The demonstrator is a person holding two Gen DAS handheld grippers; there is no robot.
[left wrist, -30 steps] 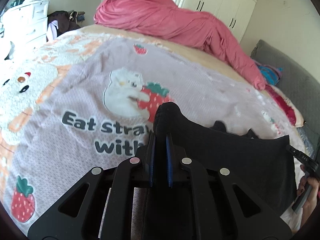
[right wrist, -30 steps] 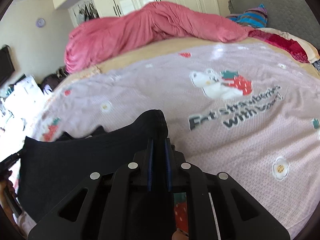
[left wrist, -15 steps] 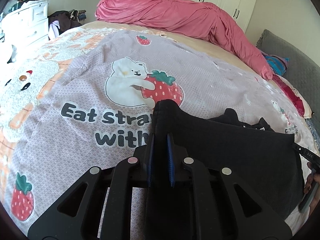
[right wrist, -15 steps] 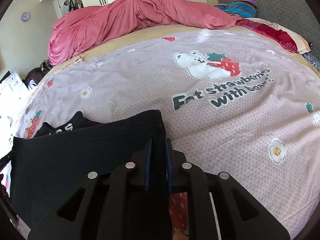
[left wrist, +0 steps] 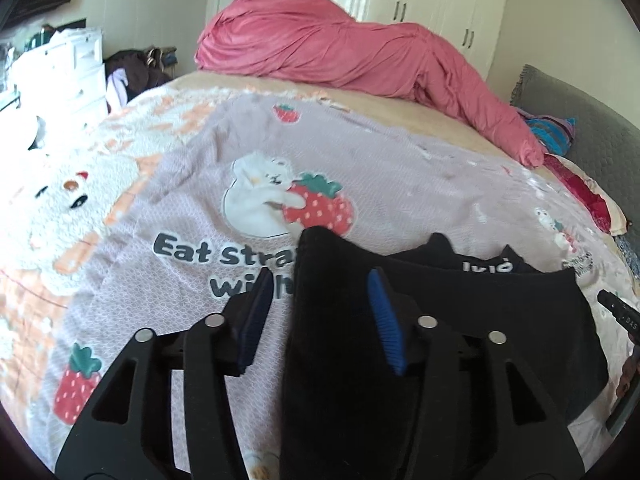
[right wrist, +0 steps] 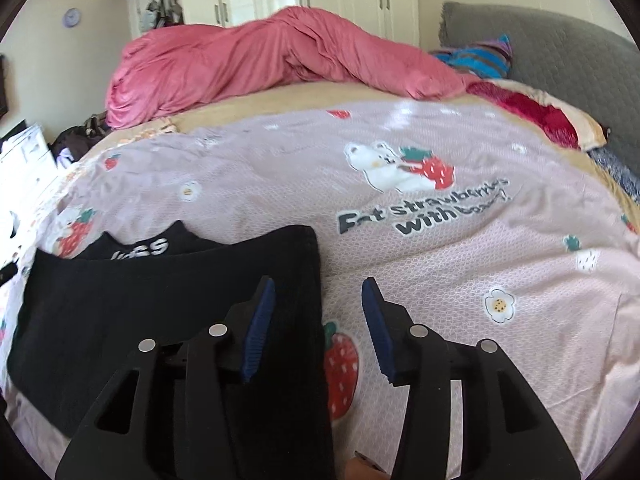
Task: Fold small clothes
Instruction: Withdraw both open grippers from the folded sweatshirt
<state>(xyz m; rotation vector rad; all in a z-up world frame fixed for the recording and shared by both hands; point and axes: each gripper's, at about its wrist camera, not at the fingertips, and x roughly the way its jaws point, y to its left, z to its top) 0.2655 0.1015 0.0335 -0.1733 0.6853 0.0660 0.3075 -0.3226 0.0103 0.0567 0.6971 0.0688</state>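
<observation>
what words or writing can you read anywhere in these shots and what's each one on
"Eat stra..." over "wi...": bedspread print, rest hidden behind the black garment.
"...t strawberries with bear!": same print in the right wrist view, first letters blurred.
White lettering on the black garment's far layer: ends in "SS", otherwise unreadable.
Small print by a cartoon on the bedspread's edge: too blurred.

Both claws were clamped on the black garment (left wrist: 460,320) edges a second ago; now we see the left claw (left wrist: 320,312) and right claw (right wrist: 318,320) opening, pads off the cloth. Garment lies flatter on the bedspread (right wrist: 440,272).
</observation>
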